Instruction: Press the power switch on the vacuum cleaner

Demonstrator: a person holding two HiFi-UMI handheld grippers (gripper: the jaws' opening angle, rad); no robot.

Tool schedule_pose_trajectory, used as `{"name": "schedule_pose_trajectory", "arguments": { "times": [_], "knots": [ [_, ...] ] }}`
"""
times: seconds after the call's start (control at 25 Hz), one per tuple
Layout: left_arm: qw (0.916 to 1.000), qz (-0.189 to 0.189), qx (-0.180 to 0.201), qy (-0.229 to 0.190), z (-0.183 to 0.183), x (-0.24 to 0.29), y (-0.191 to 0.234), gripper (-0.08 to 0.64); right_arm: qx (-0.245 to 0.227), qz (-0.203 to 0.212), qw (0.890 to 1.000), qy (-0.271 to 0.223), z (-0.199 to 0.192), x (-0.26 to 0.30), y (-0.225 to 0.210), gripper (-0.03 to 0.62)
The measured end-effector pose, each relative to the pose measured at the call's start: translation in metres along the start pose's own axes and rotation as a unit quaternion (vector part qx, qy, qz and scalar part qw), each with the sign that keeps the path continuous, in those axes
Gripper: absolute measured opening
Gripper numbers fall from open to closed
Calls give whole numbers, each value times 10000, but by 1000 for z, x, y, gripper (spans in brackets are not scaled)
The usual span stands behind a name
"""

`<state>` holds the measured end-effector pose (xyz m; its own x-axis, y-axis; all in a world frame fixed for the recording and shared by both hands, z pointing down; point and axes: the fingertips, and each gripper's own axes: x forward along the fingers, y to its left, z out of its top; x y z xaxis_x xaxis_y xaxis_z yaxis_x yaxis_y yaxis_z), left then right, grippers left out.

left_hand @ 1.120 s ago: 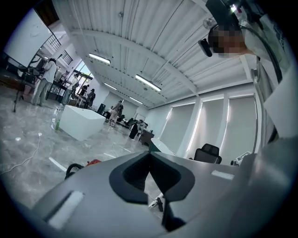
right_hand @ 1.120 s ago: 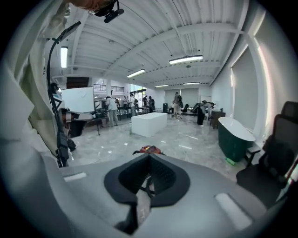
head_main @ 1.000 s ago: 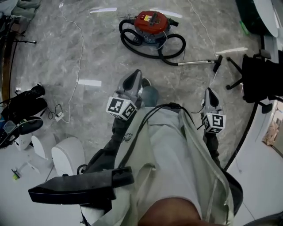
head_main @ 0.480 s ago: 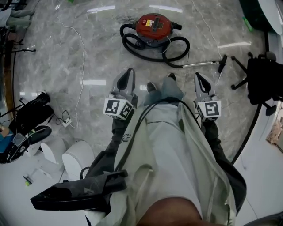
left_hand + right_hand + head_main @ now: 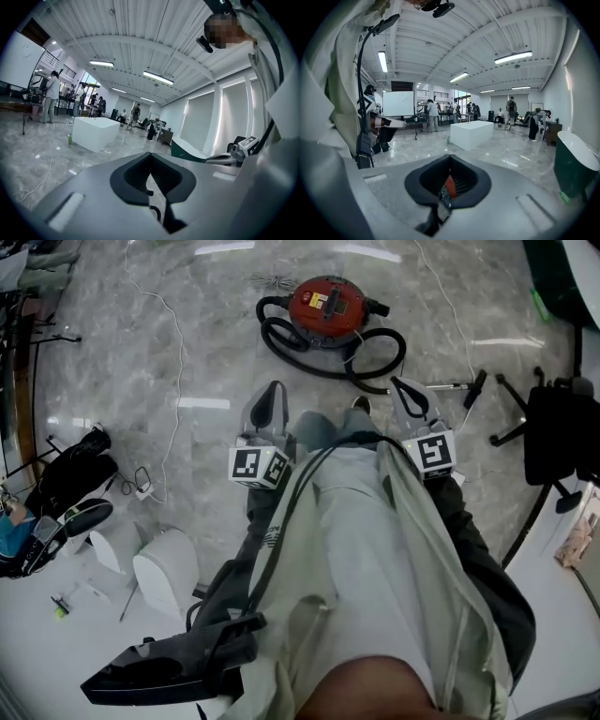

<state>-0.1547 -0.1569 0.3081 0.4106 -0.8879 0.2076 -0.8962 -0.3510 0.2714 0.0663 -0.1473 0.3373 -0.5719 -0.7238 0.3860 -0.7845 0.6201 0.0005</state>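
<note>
Your left gripper [image 5: 277, 386] has its jaws together and holds nothing. In the left gripper view [image 5: 150, 153] the tips meet at the top of a dark hollow, through which only bare floor shows. Your right gripper [image 5: 398, 382] is also closed and empty. In its own view [image 5: 450, 157] the jaw tips meet, and a sliver of the red vacuum cleaner [image 5: 450, 186] shows through the hollow behind them.

The vacuum cleaner [image 5: 326, 303] sits on the grey marble floor [image 5: 216, 352] ahead of you, well apart from both grippers. It is a round red canister with a label and a dark panel on top, but the switch is too small to pick out. Its black hose [image 5: 375, 357] loops around the front and right of the body, and the metal wand [image 5: 452, 385] lies on the floor just to the right of your right gripper's tips.

Both grippers point forward toward the machine, one on each side of your leg [image 5: 323, 432] — the right one reaches a little nearer to the hose. A thin cable [image 5: 174, 381] trails across the floor to your left. A black office chair [image 5: 553, 427] stands at the right edge, and black bags [image 5: 70, 479] lie at the left.
</note>
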Motion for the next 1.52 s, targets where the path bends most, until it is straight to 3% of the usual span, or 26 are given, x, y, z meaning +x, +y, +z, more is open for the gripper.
{"name": "schedule_pose_trajectory", "arguments": {
  "times": [0.28,0.48,0.76,0.88,1.04,1.28,1.52],
  "knots": [
    [9991,37,-112,411,-37,50,25,3,245,-240,9991,256,-16,24,-38,2],
    [9980,35,161,613,-63,115,71,3,560,-607,9957,424,-34,66,-51,2],
    [9947,-146,389,938,-149,217,135,3,952,-682,9900,788,-102,140,-56,2],
    [9932,-239,363,1076,-179,239,151,3,1040,-726,9901,603,-115,169,-61,2],
    [9901,-270,238,1359,-211,260,174,3,1184,-808,9856,900,-144,206,-67,2],
    [9741,-655,218,2152,-283,317,200,3,1562,-951,9759,1189,-184,235,-62,2],
    [9557,-839,417,2791,-318,351,207,3,1629,-999,9732,1278,-178,247,-58,2]
  ]
}}
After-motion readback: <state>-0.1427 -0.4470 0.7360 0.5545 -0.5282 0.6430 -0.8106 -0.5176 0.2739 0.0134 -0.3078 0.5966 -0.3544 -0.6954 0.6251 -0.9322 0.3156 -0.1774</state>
